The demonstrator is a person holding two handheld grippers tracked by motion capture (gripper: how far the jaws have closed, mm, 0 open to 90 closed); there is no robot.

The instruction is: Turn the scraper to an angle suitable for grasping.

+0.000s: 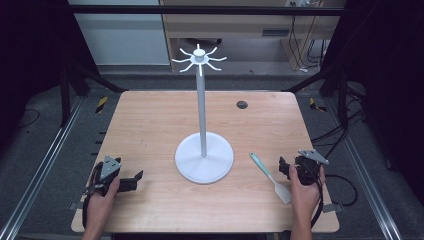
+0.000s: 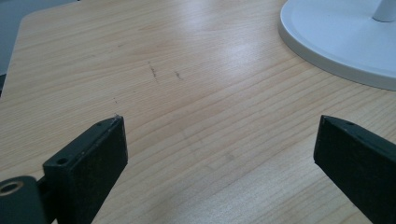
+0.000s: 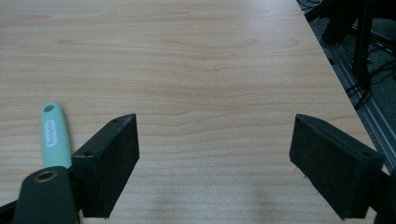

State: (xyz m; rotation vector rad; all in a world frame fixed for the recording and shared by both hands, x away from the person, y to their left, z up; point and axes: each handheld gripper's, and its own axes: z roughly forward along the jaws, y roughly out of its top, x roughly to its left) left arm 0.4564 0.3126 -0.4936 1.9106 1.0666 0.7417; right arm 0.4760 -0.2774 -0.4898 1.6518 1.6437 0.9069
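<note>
Fingers [image 3: 112,163] of the right gripper [image 3: 215,158] stand released, the spatula [image 3: 53,135] just outside them at lower left of the frame.

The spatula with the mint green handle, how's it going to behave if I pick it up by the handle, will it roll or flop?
The spatula lies flat on the table, beside the right gripper, and looks slim, so probably light. Its flattish handle and broad white blade suggest it won't roll. The blade may flex a little if it is silicone. The handle looks smooth, so it might slip between open jaws unless gripped squarely.
</note>
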